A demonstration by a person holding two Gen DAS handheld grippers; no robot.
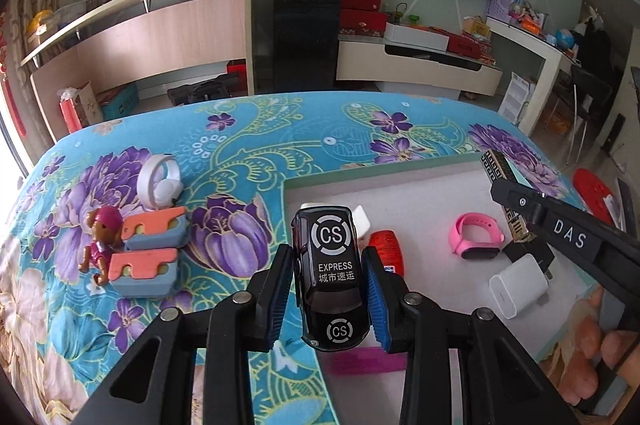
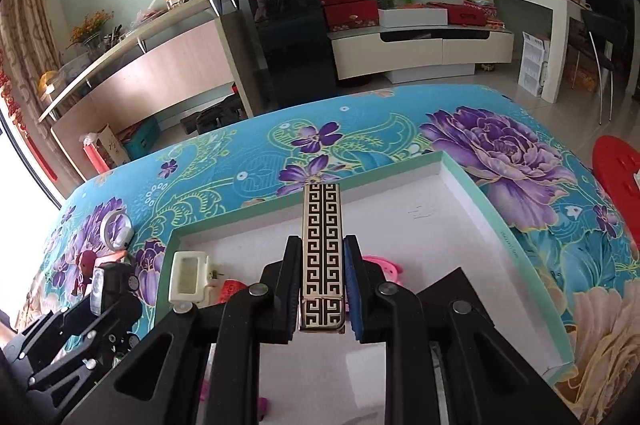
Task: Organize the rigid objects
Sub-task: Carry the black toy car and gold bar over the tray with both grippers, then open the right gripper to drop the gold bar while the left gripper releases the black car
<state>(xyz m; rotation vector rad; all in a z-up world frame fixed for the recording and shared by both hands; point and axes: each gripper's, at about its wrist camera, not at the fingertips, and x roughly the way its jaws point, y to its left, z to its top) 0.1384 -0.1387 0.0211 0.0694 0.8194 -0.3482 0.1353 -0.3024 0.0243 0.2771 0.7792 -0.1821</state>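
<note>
At the far left of the left wrist view, a small toy pup figure [image 1: 100, 245] in a pink cap lay on the floral cloth of the tabletop [image 1: 248, 145], touching two grey-blue blocks with orange tops [image 1: 154, 249] stacked one before the other, with a white ring-shaped gadget [image 1: 158, 181] just behind them. Toward the middle, the left tongs [image 1: 330, 289] were closed partway on a black toy car [image 1: 326, 277] marked "CS EXPRESS", its blue pads pressed to the car's sides, holding it above the near left corner of a shallow white tray [image 1: 400, 185] with a pale green rim. In the tray lay a red cylinder [image 1: 388, 251] just right of the car, then a pink watch [image 1: 476, 235] and a white charger plug [image 1: 516, 283] farther right. At the right, the right tongs [image 2: 322, 289] were clamped tight on a slim cream bar with a black key pattern [image 2: 322, 245], held lengthwise over the tray's middle. A red plastic thing [image 2: 618, 169] lay beyond the tabletop's right edge.
</note>
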